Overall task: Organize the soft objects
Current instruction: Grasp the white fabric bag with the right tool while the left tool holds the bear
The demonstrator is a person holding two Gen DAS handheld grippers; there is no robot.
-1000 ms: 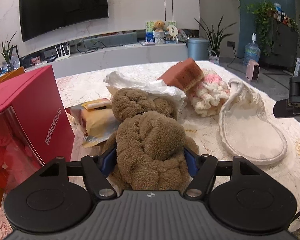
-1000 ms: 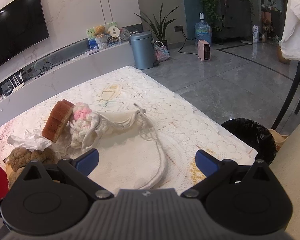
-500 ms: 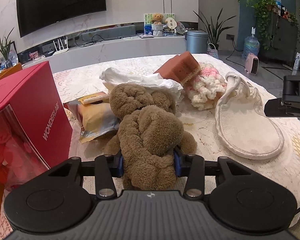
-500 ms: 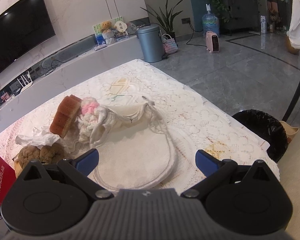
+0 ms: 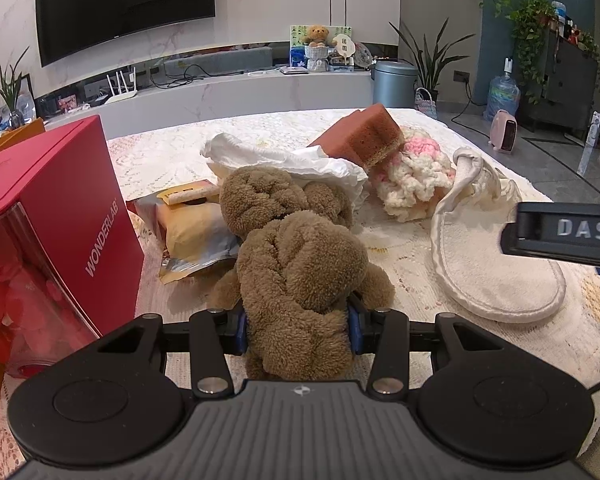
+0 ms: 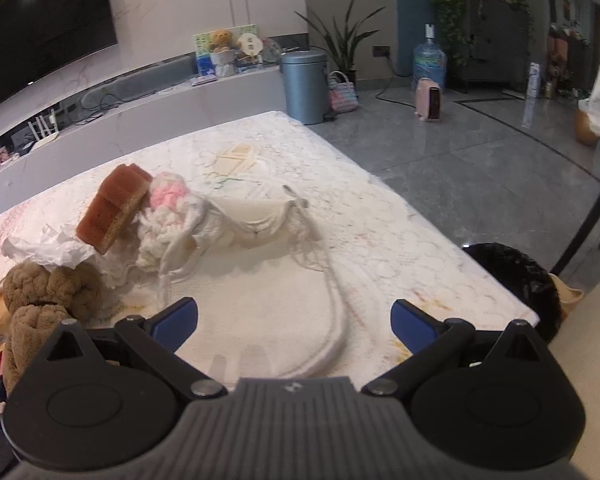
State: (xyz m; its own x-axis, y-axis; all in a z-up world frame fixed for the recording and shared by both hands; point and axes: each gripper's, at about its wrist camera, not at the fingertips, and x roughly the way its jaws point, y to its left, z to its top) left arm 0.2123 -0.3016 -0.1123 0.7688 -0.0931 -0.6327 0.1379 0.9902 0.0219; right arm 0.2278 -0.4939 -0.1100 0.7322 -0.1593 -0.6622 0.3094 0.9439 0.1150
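Observation:
My left gripper (image 5: 296, 330) is shut on a brown plush bear (image 5: 300, 264), squeezing its lower body; the bear lies on the lace-covered table (image 5: 420, 264). Behind it lie white crumpled tissue (image 5: 300, 162), a red-brown sponge (image 5: 364, 136), a pink-and-cream crocheted piece (image 5: 416, 176) and a white cloth drawstring bag (image 5: 496, 264). My right gripper (image 6: 294, 322) is open and empty, over the white bag (image 6: 268, 320). The sponge (image 6: 114, 206), crocheted piece (image 6: 172, 212) and bear (image 6: 44, 300) sit to its left.
A red WONDERLAB box (image 5: 60, 216) stands at the left, with a yellow snack packet (image 5: 196, 232) beside it. The right gripper's body (image 5: 568, 236) shows at the right in the left wrist view. A black bin (image 6: 516, 280) stands on the floor past the table's right edge.
My left gripper has closed on the plush bear and drawn it back a little. My right gripper has moved lower over the white bag, still open.

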